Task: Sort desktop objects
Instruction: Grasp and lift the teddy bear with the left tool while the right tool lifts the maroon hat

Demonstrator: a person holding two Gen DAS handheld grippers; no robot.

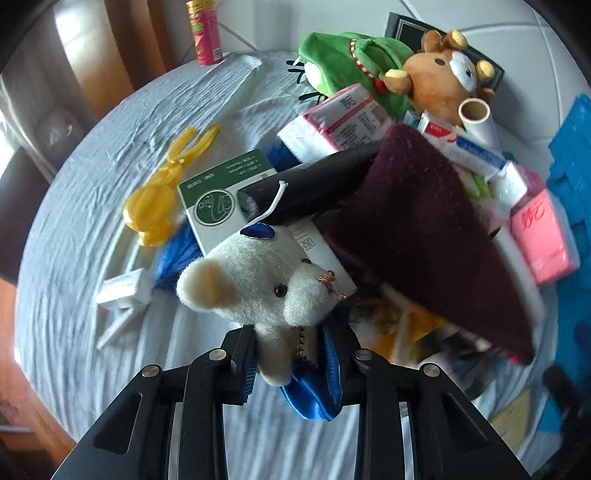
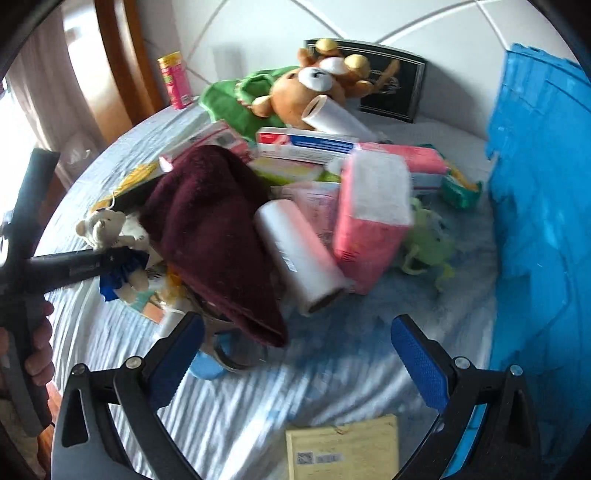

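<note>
My left gripper (image 1: 291,362) is shut on a small white teddy bear (image 1: 258,284) in a blue satin dress, held over the table; the bear also shows in the right wrist view (image 2: 107,225), clamped by the left gripper's fingers (image 2: 92,267). My right gripper (image 2: 297,354) is open and empty, low over the cloth in front of the pile. The pile holds a maroon towel (image 2: 218,229), a white roll (image 2: 299,251), a pink tissue pack (image 2: 369,229), a brown plush bear (image 2: 314,88) and a green plush (image 1: 347,62).
The round table has a white cloth (image 1: 85,221). A blue crate (image 2: 543,221) stands at the right. A yellow envelope (image 2: 343,446) lies near the front edge. A pink-yellow can (image 1: 205,31), yellow plastic tongs (image 1: 162,195), a green-white box (image 1: 218,195) and a black frame (image 2: 395,85) are also there.
</note>
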